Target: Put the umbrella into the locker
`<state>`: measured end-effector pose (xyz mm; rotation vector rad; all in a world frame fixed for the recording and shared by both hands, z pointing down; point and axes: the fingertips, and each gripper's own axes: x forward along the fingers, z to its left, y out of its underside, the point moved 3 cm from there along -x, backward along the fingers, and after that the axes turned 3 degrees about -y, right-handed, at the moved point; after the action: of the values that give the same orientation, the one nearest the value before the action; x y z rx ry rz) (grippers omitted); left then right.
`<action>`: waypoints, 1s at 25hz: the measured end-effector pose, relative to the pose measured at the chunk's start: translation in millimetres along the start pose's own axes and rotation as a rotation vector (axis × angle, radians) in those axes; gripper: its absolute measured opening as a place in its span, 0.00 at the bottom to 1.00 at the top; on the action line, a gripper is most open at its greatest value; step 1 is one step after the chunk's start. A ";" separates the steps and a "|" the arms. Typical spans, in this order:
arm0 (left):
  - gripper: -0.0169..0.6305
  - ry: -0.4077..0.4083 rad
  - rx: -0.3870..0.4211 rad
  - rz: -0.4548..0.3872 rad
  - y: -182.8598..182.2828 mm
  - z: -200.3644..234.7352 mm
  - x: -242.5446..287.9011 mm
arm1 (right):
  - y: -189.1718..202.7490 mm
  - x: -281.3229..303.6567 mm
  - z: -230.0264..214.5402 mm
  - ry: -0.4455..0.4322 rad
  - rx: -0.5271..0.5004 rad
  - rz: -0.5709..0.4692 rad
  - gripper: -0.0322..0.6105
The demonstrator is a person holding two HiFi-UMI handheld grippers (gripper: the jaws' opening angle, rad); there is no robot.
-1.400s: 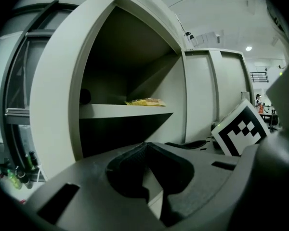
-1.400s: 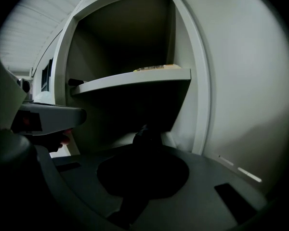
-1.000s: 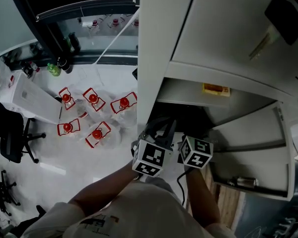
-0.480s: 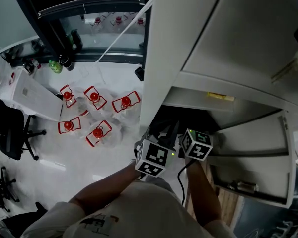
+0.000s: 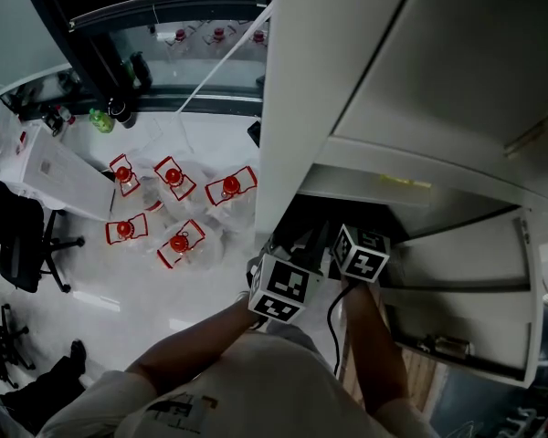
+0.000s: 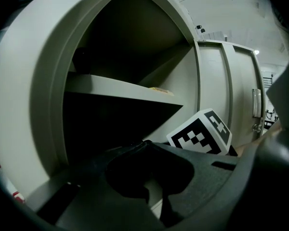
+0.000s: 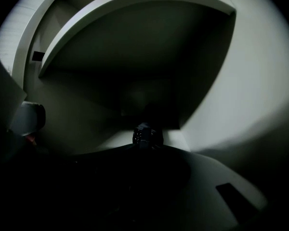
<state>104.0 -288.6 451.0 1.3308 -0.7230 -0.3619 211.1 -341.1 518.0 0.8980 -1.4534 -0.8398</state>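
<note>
Both claws sit at the open locker mouth, under its shelf. Left claw is clamped on the black umbrella. Right claw is very dark but looks closed on it too, with one umbrella end pointing into the locker.

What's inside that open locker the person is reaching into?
A shelf crosses the locker, with a small yellow item lying on it. Under the shelf, the dark end of the umbrella pokes in. The deep back is too dark to make out.
</note>
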 end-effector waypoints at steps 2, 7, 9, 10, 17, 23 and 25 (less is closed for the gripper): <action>0.04 -0.001 -0.003 0.002 0.1 0.0 -0.3 | 0.1 1.0 -0.5 -0.007 0.001 0.004 0.08; 0.04 0.000 -0.008 0.001 -0.1 -1.3 -2.7 | -0.4 -4.0 2.0 -0.022 0.004 0.000 0.10; 0.04 0.000 -0.006 -0.003 -1.0 -2.8 -4.0 | -0.2 -9.5 3.3 -0.024 0.005 -0.007 0.14; 0.04 -0.002 -0.005 -0.004 -1.2 -3.5 -4.7 | 0.1 -12.7 3.6 -0.024 0.005 -0.010 0.15; 0.04 -0.028 0.001 -0.001 -9.5 -4.1 -17.8 | -6.5 -48.9 4.9 -0.011 0.019 -0.002 0.17; 0.04 -0.030 0.007 -0.031 -21.8 -9.6 -28.0 | -31.5 -80.1 11.3 -0.026 -0.023 -0.071 0.15; 0.04 -0.032 0.017 -0.052 -30.1 -12.4 -32.0 | -39.8 -91.9 11.5 -0.027 -0.031 -0.094 0.13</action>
<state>93.5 -266.2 412.7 1.3645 -0.7211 -0.4201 205.0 -276.6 440.7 0.9408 -1.4266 -0.9450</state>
